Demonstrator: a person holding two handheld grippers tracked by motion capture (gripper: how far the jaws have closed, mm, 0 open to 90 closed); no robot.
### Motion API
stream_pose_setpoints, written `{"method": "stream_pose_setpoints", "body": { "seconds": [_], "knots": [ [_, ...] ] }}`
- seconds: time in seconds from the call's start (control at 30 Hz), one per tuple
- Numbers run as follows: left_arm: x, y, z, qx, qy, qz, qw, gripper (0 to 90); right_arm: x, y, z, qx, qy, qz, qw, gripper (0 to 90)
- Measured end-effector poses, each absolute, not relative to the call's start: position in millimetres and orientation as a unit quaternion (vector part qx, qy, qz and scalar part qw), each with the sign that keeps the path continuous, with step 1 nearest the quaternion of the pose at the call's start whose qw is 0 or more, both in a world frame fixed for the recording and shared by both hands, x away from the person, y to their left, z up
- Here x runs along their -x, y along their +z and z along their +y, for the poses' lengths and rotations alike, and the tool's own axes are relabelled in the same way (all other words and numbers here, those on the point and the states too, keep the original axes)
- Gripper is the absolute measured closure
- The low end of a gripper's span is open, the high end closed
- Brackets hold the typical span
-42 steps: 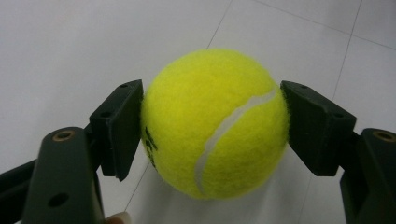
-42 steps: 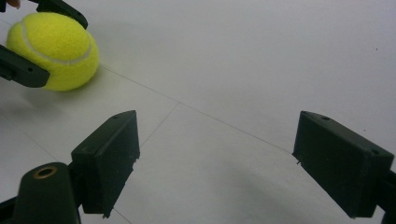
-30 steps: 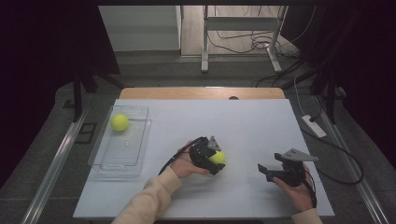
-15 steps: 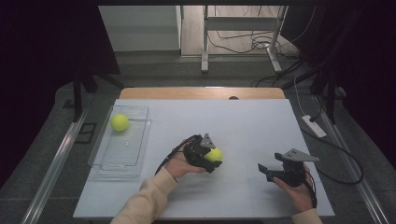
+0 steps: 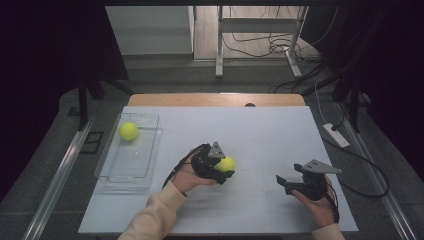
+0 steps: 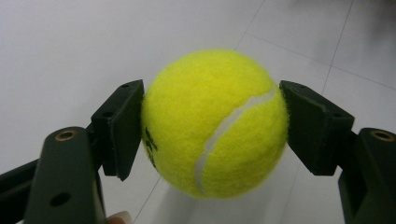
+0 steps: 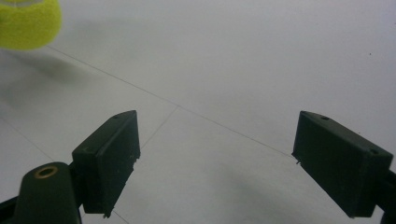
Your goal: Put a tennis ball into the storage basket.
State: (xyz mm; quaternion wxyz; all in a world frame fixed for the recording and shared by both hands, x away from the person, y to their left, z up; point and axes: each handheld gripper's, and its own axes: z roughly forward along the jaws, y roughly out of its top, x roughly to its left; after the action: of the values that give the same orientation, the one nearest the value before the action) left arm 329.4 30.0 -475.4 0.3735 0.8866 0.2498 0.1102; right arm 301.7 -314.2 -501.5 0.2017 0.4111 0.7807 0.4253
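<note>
Left gripper view, fuzzy round tennis ball (image 6: 215, 123), flat black jaws clamping it

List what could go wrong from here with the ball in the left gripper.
1. The left gripper grips the tennis ball only at its two sides; the round, fuzzy ball might slip out and roll off the white table.
2. The clear tray already holds another ball; a drop there might knock it or bounce out over the low rim.
</note>
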Motion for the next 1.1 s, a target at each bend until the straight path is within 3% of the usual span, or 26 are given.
{"method": "stream_pose_setpoints", "body": {
  "seconds": [1.1],
  "knots": [
    [-330.2, -461.3, 67.1, -0.85, 0.14, 0.297, 0.413, 27.3, -302.2, -501.9, -313.7, -0.409, 0.422, 0.783, 0.204, 15.3]
  ]
}}
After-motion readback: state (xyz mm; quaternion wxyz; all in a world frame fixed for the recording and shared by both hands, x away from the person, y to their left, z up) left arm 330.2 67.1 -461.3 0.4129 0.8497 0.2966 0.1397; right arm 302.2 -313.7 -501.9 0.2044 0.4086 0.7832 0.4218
